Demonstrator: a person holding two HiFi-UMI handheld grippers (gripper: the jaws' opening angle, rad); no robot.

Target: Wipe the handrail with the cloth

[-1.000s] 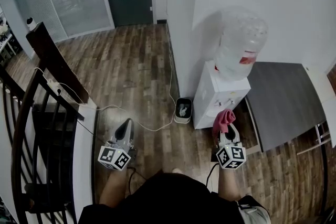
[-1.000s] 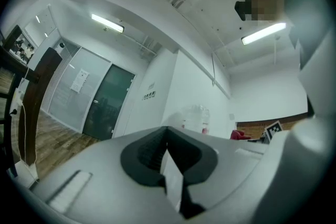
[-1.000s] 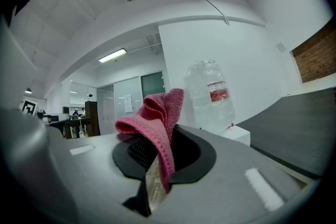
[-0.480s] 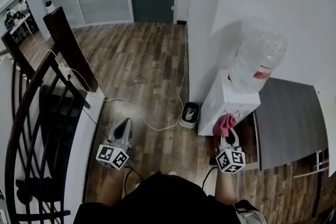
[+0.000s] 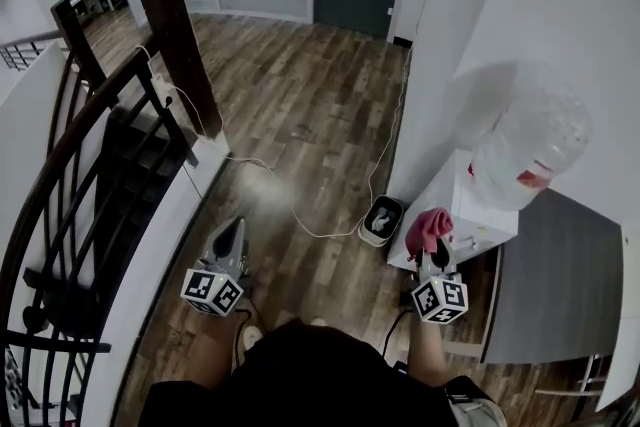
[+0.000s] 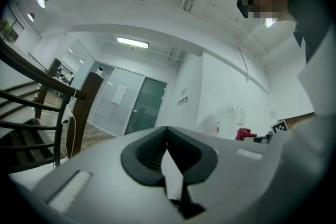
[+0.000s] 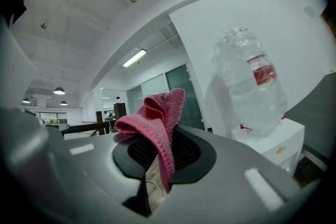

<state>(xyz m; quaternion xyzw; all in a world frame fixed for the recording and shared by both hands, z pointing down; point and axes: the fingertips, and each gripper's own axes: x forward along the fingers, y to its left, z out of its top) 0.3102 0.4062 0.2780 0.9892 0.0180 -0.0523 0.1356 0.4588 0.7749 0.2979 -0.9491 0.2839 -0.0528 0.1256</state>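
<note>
- Jaws of the right gripper [image 7: 157, 162] are clamped on the pink cloth [image 7: 155, 115], which bunches up above them.
- Left gripper [image 6: 167, 139]: jaws pressed together, nothing between.
- Handrail [image 5: 90, 110] lies well off to the left, curving forward beside the stairs; the empty gripper is nearer, so the cloth must cross over.
- Small floor bin [image 5: 381, 218] holds something pale, can't tell what.

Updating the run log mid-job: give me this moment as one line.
right gripper: shut on cloth | left gripper: shut, empty | handrail: no contact, on the left
</note>
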